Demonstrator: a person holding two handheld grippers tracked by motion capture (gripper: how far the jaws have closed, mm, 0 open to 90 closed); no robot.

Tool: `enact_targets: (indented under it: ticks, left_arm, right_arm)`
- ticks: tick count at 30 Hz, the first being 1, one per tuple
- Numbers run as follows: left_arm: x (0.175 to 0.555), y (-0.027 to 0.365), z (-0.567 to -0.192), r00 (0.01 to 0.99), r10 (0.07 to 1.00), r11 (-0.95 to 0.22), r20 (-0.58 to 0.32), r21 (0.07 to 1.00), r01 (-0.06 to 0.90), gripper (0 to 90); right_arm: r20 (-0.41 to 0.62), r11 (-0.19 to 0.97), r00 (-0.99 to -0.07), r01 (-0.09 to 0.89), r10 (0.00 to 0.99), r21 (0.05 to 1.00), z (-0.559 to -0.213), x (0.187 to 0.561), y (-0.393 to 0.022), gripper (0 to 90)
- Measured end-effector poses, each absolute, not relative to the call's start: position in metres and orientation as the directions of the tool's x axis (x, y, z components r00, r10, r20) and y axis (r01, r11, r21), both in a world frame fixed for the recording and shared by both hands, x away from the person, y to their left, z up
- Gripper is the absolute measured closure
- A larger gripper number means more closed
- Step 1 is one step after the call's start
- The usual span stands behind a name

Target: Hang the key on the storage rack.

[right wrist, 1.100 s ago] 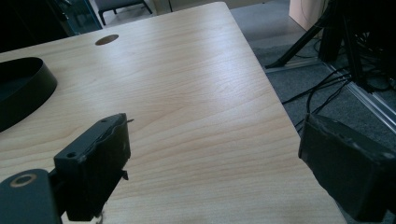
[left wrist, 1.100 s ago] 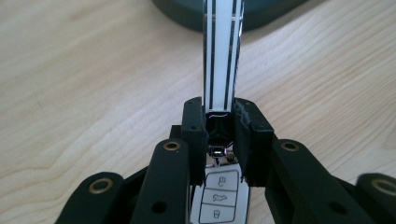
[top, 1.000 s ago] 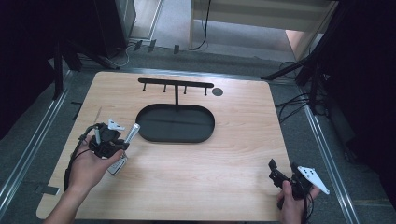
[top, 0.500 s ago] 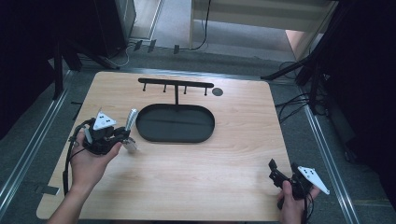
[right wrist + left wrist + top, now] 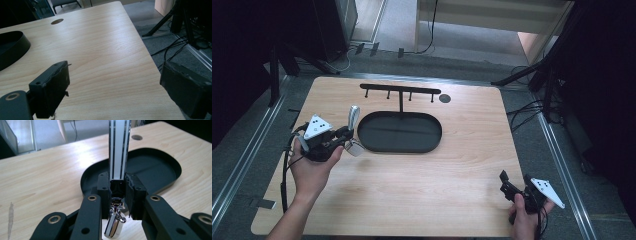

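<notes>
My left gripper (image 5: 348, 135) is shut on a shiny silver strap (image 5: 354, 117) with dark stripes, at the left end of the black oval tray (image 5: 399, 150). In the left gripper view the strap (image 5: 119, 147) stands up from between the pads of that gripper (image 5: 117, 185), and its rounded clasp end (image 5: 113, 226) hangs below them over the wood. The tray (image 5: 160, 160) lies just beyond. My right gripper (image 5: 515, 180) rests open near the table's front right corner; the right gripper view shows bare wood between the jaws of this gripper (image 5: 115, 77).
A black T-shaped rack with small hooks (image 5: 400, 90) rises from the tray's far side. A dark round hole (image 5: 444, 98) sits in the tabletop behind it. Cables and stand legs (image 5: 532, 107) lie on the floor past the table's right edge.
The left hand has turned and shifted slightly toward the tray, bringing the strap more upright beside its left rim. The right hand has not moved.
</notes>
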State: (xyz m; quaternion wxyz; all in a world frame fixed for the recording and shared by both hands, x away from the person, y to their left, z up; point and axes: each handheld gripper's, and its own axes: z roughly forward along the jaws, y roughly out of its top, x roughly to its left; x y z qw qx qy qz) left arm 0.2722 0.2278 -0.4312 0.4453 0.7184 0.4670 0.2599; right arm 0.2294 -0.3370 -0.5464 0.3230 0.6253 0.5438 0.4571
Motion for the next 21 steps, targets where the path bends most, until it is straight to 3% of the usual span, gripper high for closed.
enact_targets:
  ticks: [21]
  left_arm:
    - [0.3,0.196,-0.433,0.526,0.845,-0.13,-0.099,0.915,0.382,75.7]
  right_arm:
    - [0.228,-0.206,-0.01,0.388,0.974,0.898,-0.547,0.23,-0.338,8.7]
